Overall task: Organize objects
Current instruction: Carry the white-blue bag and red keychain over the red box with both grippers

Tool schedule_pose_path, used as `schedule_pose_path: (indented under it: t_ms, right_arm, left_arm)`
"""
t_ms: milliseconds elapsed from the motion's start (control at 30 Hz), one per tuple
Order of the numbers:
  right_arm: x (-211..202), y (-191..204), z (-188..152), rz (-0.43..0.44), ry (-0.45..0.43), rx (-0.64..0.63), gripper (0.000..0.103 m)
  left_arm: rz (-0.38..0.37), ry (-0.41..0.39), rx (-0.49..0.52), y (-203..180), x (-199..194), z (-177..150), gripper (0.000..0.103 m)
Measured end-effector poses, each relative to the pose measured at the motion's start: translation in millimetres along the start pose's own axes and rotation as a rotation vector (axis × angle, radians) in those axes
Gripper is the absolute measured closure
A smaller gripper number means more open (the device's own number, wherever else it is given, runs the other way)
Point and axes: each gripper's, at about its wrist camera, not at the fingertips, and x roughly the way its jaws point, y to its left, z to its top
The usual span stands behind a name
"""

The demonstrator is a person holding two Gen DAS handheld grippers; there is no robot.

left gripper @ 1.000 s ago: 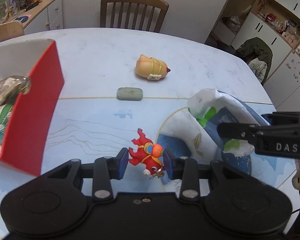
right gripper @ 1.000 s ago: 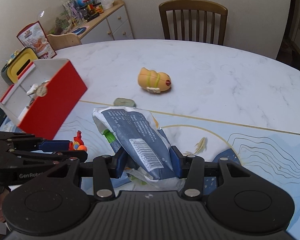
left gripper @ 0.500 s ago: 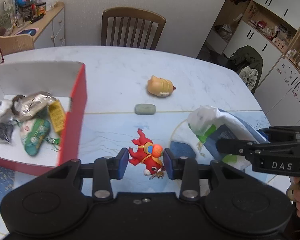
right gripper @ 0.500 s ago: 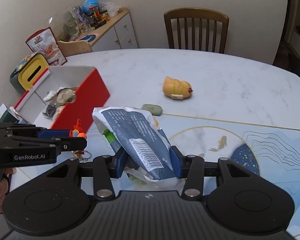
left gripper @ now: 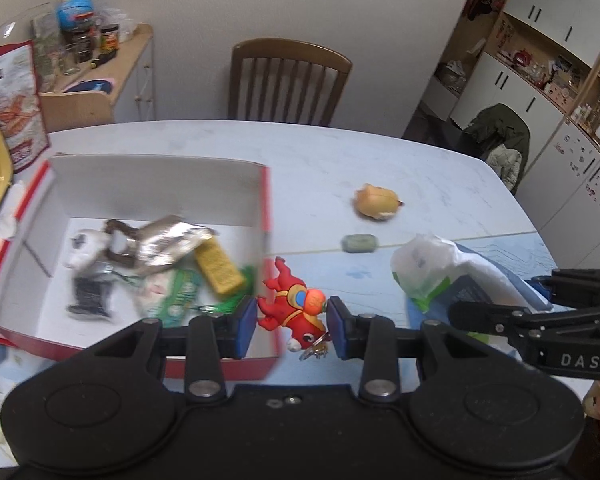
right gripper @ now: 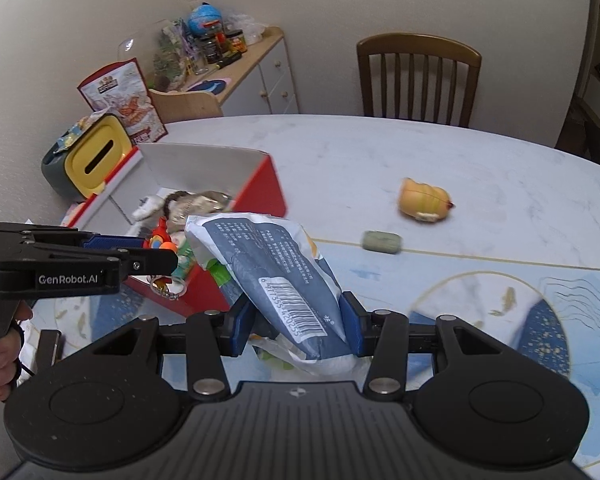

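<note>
Left claw (left gripper: 292, 320) grips a red toy (left gripper: 294, 308) above the red box's (left gripper: 266, 200) near corner. Right claw (right gripper: 296, 326) grips a blue packet (right gripper: 276, 276) beside it. Orange toy (right gripper: 424, 200) and green bar (right gripper: 381, 242) lie on the desk (right gripper: 380, 152).

Blue packet (right gripper: 296, 280) between right jaws

Left gripper (left gripper: 292, 322): jaws closed on a red toy keychain (left gripper: 294, 306), fingers pointing toward 12 o'clock, held above the surface. Right gripper (right gripper: 298, 326): jaws closed on a blue-and-white bag (right gripper: 276, 276), positioned at 3 o'clock of the left gripper, fingers level.
</note>
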Motion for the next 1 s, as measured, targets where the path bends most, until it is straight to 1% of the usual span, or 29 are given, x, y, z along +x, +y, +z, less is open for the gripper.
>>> schedule_pose_path:
  t_ms: [133, 333, 567, 767, 1000]
  right_arm:
    - [12, 29, 7, 0.004, 0.001, 0.004, 0.058]
    - [31, 70, 21, -0.004, -0.007, -0.013, 0.058]
    - [60, 102, 45, -0.023, -0.008, -0.021, 0.058]
    - [93, 124, 58, -0.038, 0.012, -0.043, 0.058]
    - [141, 139, 59, -0.063, 0.065, -0.083, 0.058]
  left_arm:
    - [0.013, -0.002, -0.023, 35, -5, 3, 0.067]
    - [0.059, -0.024, -0.048, 85, -13, 10, 0.067]
    - [0.114, -0.017, -0.076, 132, -8, 20, 0.067]
    - [0.131, 0.006, -0.08, 157, 8, 25, 0.067]
    - [0.146, 0.063, -0.062, 169, 36, 24, 0.067]
